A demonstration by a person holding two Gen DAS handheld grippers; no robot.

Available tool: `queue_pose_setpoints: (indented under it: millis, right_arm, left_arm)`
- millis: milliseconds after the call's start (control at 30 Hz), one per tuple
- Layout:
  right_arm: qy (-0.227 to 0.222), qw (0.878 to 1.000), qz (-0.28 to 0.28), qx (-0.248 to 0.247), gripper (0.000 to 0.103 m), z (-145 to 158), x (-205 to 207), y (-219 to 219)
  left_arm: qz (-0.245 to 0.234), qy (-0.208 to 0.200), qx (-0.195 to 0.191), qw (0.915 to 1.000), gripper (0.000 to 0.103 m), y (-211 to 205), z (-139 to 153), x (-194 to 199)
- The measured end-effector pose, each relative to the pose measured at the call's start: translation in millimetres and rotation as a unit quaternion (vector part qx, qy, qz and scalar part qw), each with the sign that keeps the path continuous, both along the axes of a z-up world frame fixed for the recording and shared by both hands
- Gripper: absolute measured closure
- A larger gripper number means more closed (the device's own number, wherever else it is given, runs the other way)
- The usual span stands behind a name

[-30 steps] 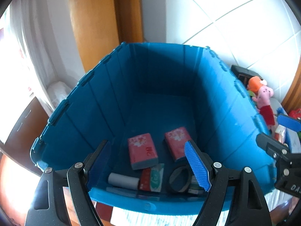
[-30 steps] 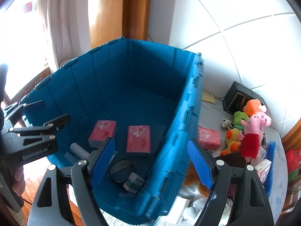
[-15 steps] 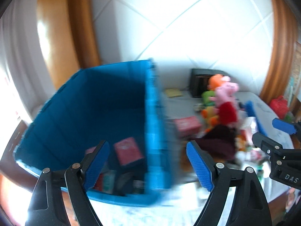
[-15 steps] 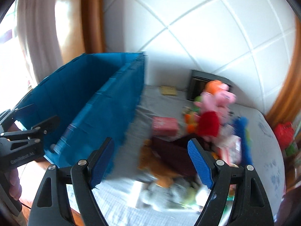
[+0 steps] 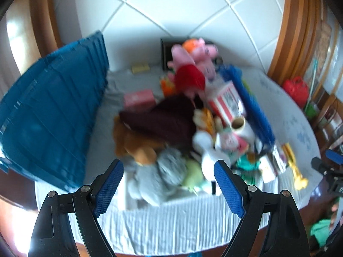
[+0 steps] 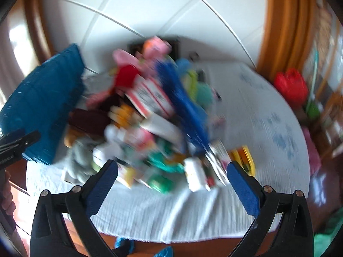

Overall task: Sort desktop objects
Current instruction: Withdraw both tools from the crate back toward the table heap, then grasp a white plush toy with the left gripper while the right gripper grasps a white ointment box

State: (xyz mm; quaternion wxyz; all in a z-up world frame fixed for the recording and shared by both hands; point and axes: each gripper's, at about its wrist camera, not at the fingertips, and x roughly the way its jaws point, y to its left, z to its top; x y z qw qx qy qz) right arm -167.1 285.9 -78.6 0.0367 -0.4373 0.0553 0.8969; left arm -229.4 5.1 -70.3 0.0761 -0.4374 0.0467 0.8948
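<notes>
A heap of toys and boxes covers the white tablecloth (image 5: 171,220): a pink pig plush in a red dress (image 5: 188,75), a dark maroon knit cloth (image 5: 163,117), a brown plush (image 5: 133,147), a grey plush (image 5: 163,175), a red-and-white box (image 5: 227,100) and a blue brush (image 5: 253,107). My left gripper (image 5: 169,182) hangs open above the heap's near edge, nothing between its fingers. My right gripper (image 6: 171,184) is opening wide over the blurred pile, also empty. The blue storage bin (image 5: 49,115) stands at the left.
A tiled white wall rises behind the table. A red bag (image 5: 295,90) and wooden furniture sit at the right. The tablecloth to the right of the heap (image 6: 268,111) bears only blue prints. The other gripper's tip (image 5: 330,167) shows at the right edge.
Both grippers have swung from over the blue bin rightwards to the heap of toys. The right gripper's jaws have spread wider. Both views are motion-blurred.
</notes>
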Motion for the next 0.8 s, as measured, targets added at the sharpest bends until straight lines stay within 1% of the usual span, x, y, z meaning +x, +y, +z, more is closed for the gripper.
queue_pose_setpoints:
  millis: [133,233,300,400,533,600,667,733,767,800]
  right_arm:
    - [-0.023,0.999,-0.021,-0.024,0.000,-30.6,9.6,37.9]
    - [-0.036,0.998,-0.030,-0.036,0.000,-50.8,14.2,56.7]
    - [-0.040,0.998,-0.036,-0.043,0.000,-59.8,12.3,65.3]
    - [-0.046,0.997,-0.051,-0.043,0.000,-68.5,10.7,75.3]
    - [-0.058,0.995,-0.072,-0.036,0.000,-80.1,7.7,94.5]
    - [-0.063,0.994,-0.080,-0.028,0.000,-86.6,7.1,102.2]
    - [-0.066,0.994,-0.084,-0.029,0.000,-94.3,8.2,111.2]
    - [-0.069,0.993,-0.087,-0.034,0.000,-102.2,9.4,122.4]
    - [-0.070,0.993,-0.087,-0.035,0.000,-104.3,9.5,128.7]
    - [-0.069,0.993,-0.086,-0.037,0.000,-106.3,9.6,135.0]
  left_arm:
    - [0.000,-0.028,-0.021,0.9994,0.016,16.5,-24.3,1.9]
    - [-0.009,-0.033,-0.028,0.9990,0.016,33.4,-38.1,-4.1]
    - [-0.019,-0.037,-0.026,0.9988,0.016,45.1,-45.4,-10.9]
    - [-0.036,-0.045,-0.022,0.9981,0.016,67.9,-61.8,-23.9]
    - [-0.051,-0.058,-0.023,0.9967,0.016,87.2,-87.5,-39.0]
    - [-0.049,-0.062,-0.035,0.9962,0.016,94.7,-103.7,-47.3]
    - [-0.042,-0.076,-0.042,0.9954,0.016,98.4,-117.4,-53.7]
    - [-0.036,-0.090,-0.042,0.9944,0.020,100.0,-128.9,-57.2]
    - [-0.032,-0.094,-0.042,0.9942,0.031,99.9,-132.1,-57.9]
    - [-0.028,-0.098,-0.041,0.9939,0.044,99.7,-135.1,-58.5]
